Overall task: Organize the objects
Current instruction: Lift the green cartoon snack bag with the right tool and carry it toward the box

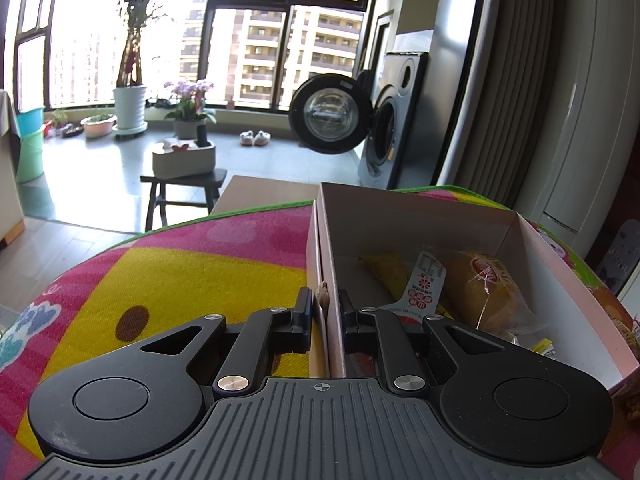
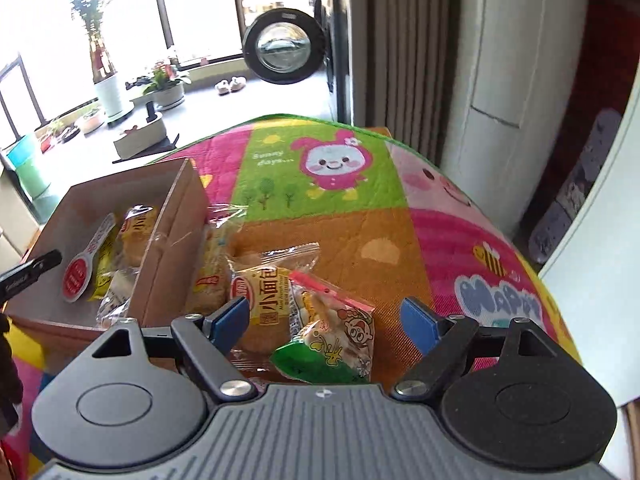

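In the left wrist view my left gripper [image 1: 326, 312] is shut on the left wall of an open cardboard box [image 1: 400, 224]. Inside the box lie a wrapped bread roll [image 1: 484, 292], a yellow packet [image 1: 388, 276] and a white-and-red sachet [image 1: 424, 292]. In the right wrist view my right gripper [image 2: 325, 318] is open just over a green-and-red cartoon snack packet [image 2: 332, 336], which lies between the blue pads [image 2: 232, 316] without touching them. A bread packet [image 2: 264, 304] and another one [image 2: 212, 272] lie beside the box [image 2: 168, 248]. The left gripper's finger [image 2: 32, 268] shows at the box's far side.
Everything sits on a colourful cartoon mat [image 2: 360, 240] over a table. Beyond the far edge are a dark stool [image 1: 180, 192] carrying a tissue box, a washing machine [image 1: 392, 120] with its door open, potted plants [image 1: 130, 108] and a curtain [image 2: 404, 60].
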